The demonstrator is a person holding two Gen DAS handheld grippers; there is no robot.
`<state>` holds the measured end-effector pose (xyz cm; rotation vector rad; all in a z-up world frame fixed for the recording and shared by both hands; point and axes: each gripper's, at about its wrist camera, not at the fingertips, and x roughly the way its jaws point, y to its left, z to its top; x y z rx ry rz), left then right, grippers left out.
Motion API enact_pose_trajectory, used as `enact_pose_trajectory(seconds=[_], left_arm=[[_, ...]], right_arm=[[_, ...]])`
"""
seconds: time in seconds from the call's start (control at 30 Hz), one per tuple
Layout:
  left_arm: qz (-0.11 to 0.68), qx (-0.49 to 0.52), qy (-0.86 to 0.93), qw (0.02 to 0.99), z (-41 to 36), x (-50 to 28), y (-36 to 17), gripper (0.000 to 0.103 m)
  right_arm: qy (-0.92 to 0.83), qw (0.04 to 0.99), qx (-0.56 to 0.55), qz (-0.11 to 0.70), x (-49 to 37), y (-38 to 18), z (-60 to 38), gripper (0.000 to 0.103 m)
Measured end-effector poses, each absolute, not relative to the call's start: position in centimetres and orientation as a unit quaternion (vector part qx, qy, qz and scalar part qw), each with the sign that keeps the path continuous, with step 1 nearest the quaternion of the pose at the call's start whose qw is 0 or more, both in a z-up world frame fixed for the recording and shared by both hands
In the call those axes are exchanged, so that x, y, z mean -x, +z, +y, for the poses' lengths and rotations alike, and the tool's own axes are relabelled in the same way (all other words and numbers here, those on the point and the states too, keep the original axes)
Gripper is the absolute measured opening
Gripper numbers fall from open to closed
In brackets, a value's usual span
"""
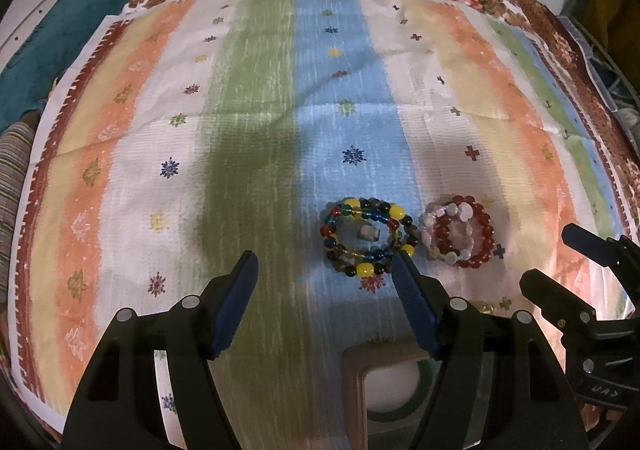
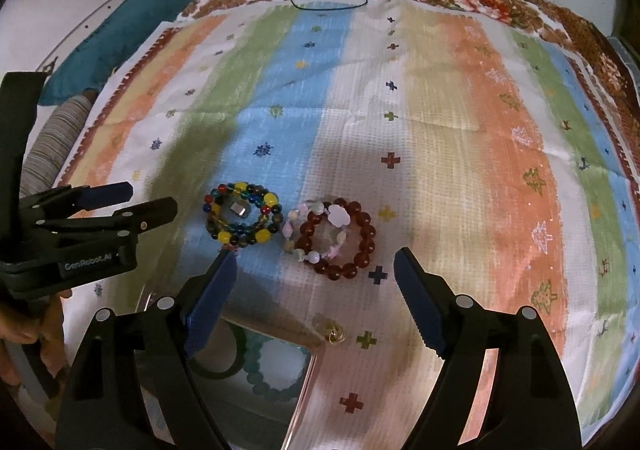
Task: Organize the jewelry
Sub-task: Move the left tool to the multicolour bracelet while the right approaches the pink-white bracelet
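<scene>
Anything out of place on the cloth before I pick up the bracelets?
One thing: a small gold trinket lies loose on the cloth just outside the clear tray's corner. Both bracelet piles sit tidy, side by side.

We see a matt, coarsely woven striped cloth (image 2: 440, 129) under everything. At its centre, the multicoloured bracelet (image 2: 240, 215) has glossy, glass-like beads; at three o'clock of it, the dark red bracelet (image 2: 352, 242) shines smoothly. Both grippers look like matt black plastic.
</scene>
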<state>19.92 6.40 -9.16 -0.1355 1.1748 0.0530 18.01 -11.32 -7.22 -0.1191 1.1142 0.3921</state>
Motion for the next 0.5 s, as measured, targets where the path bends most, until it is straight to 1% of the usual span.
enact_pose_trajectory(seconds=[0.5], left_arm=[[0.567,0.065,0.029,0.821,6.9,-21.8,-10.9,0.069]], right_arm=[[0.181,0.819,0.029,0.544,-19.9,-8.8,-11.0,0.081]])
